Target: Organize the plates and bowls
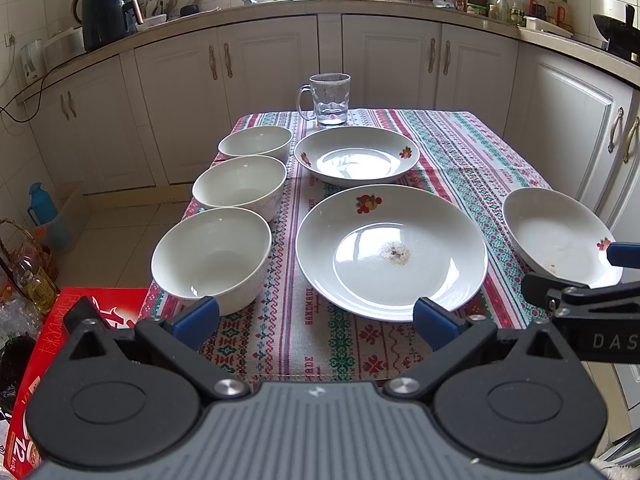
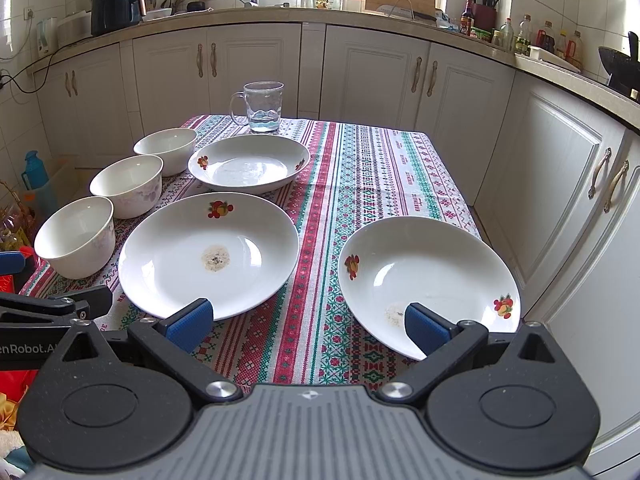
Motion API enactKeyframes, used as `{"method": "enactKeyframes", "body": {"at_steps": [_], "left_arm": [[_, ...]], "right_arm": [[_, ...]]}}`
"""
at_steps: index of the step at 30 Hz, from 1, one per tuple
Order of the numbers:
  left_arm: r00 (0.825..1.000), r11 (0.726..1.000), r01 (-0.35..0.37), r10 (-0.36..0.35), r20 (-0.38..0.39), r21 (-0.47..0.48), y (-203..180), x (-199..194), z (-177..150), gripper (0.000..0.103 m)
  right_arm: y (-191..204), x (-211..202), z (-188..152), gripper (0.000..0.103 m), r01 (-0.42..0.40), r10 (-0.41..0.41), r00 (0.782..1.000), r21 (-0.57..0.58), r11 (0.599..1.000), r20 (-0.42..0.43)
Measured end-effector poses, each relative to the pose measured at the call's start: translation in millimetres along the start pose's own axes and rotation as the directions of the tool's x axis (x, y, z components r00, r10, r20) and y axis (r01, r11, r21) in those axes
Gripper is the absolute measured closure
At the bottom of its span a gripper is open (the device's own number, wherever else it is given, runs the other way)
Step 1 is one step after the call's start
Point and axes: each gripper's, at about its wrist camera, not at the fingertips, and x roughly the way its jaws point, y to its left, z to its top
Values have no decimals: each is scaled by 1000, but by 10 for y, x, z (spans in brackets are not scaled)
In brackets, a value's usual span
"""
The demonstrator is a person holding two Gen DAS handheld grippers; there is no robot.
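Three white bowls stand in a row down the table's left side: near bowl (image 1: 212, 254) (image 2: 76, 236), middle bowl (image 1: 240, 184) (image 2: 128, 184), far bowl (image 1: 256, 142) (image 2: 166, 148). Three white plates with fruit prints lie on the cloth: centre plate (image 1: 390, 250) (image 2: 208, 254), far plate (image 1: 356, 156) (image 2: 250, 162), right plate (image 1: 560, 236) (image 2: 428, 276). My left gripper (image 1: 316, 322) is open at the near edge, between the near bowl and the centre plate. My right gripper (image 2: 308, 326) is open, its right fingertip over the right plate's near rim.
A glass mug (image 1: 330, 98) (image 2: 262, 106) stands at the table's far edge. A patterned tablecloth (image 1: 460, 148) (image 2: 360, 184) covers the table. White cabinets and a crowded counter run behind. A red box (image 1: 52, 336) and bottles sit on the floor at the left.
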Motion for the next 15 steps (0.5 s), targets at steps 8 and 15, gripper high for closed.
{"method": "enactKeyframes", "body": {"at_steps": [8, 15], "left_arm": [[1000, 1000, 0, 0, 0, 0, -1, -1, -1, 1], [1000, 1000, 0, 0, 0, 0, -2, -5, 6, 1]], "right_arm": [[0, -3, 4, 0, 1, -1, 1000, -1, 1000, 1], [-3, -3, 12, 0, 1, -1, 1000, -4, 1000, 3]]}}
